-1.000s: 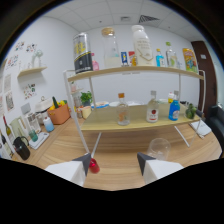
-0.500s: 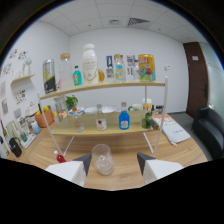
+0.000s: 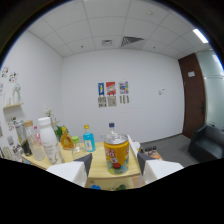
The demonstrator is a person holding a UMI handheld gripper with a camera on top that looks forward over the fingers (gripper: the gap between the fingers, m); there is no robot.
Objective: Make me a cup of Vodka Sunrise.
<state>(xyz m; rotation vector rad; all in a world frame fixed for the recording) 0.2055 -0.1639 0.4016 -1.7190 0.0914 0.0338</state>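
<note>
Jaws stand open around a yellow can [image 3: 117, 156], its label seemingly unreadable.

White walls carry three posters [image 3: 113, 94], beside a dark door [image 3: 195, 95], under a panelled ceiling [image 3: 120, 25].

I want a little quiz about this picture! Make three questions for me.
1. True or false: the yellow can stands between the gripper fingers.
2. Which bottle is nearest the can's left side? A) the blue bottle B) the white bottle
3. What hangs on the back wall?

Key: 1 true, it sits on the shelf with a gap at each side. 2 A. 3 Posters.
</note>
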